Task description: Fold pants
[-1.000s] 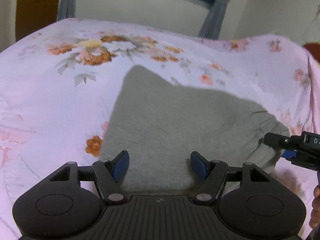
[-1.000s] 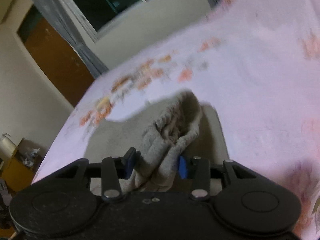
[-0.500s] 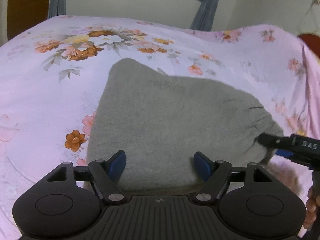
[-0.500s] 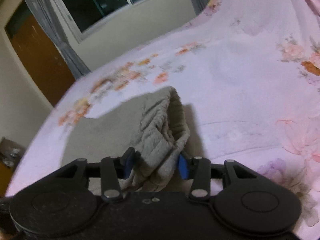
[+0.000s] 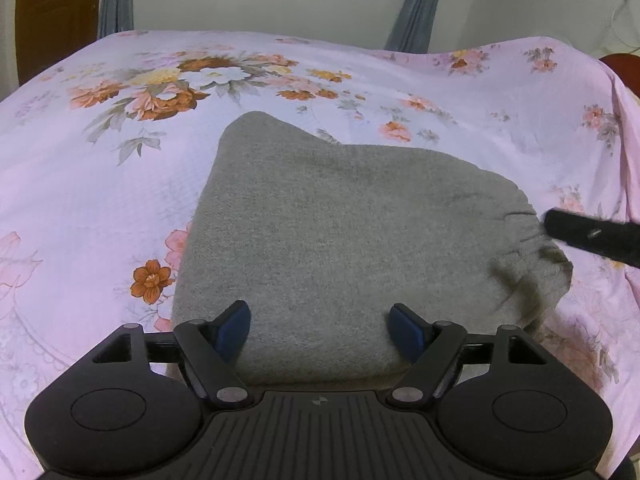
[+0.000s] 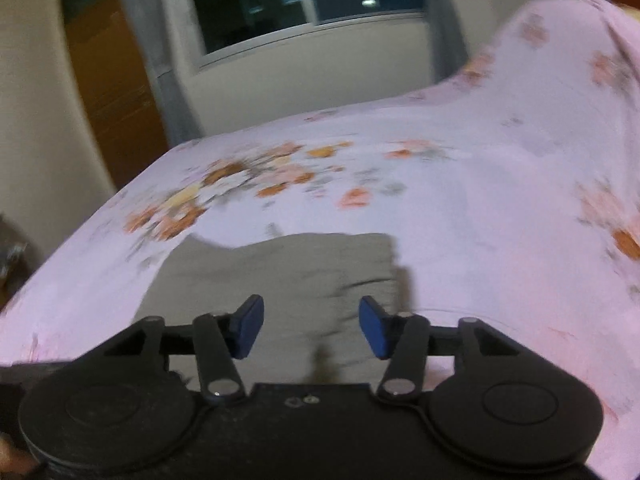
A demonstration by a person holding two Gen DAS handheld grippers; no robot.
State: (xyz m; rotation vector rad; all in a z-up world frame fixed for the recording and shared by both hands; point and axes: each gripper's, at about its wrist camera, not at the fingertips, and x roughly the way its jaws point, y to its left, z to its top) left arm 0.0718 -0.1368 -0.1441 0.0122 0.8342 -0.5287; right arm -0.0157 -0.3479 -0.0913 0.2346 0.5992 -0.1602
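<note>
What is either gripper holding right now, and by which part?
Nothing. The left gripper stands open over the near edge of the grey pants; the right gripper is open too, its pads clear of the cloth below.

1 folded gray pants [image 5: 352,232], 2 tools, 1 floral bedsheet [image 5: 100,184], 1 window [image 6: 304,0], 1 wooden door [image 6: 112,80].

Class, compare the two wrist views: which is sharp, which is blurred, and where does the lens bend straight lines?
Left wrist view: sharp; the knit of the grey pants and the floral bedsheet read clearly, though the fisheye bows the bed's far edge. Right wrist view: motion-blurred throughout, flowers smeared, pants soft; the window frame leans and curves.
</note>
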